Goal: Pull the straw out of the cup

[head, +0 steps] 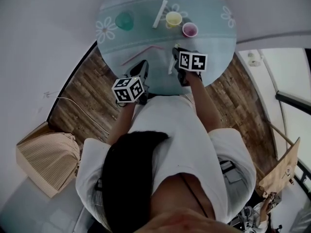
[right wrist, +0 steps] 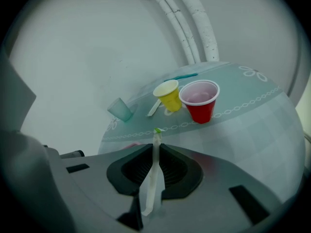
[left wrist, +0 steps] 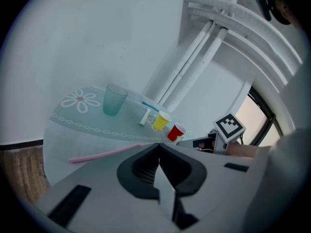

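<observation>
Right tongs [right wrist: 156, 147] clamped on thin white straw with green tip [right wrist: 153, 174]. Straw's long axis runs 6-to-12 along jaw seam, tip poking past. Straw clear of cups: red plastic cup [right wrist: 200, 103] at 1 o'clock, yellow plastic cup [right wrist: 168, 95] at 12, both well apart. Left tongs [left wrist: 159, 147] together, empty, farther from cups. Round teal glass worktop [right wrist: 252, 130] under all.

Everything looks pretty dim and flat with a cold blue-grey cast, and the only real brightness is daylight from the window [head: 291, 76] on the right of the head view, which also shows as a pale washed-out pane in the left gripper view. Both gripper views have heavy fisheye bending and black corners, so the table [right wrist: 252, 125] edge curves hard, and the near foreground looks soft. Shadows are faint and diffuse
</observation>
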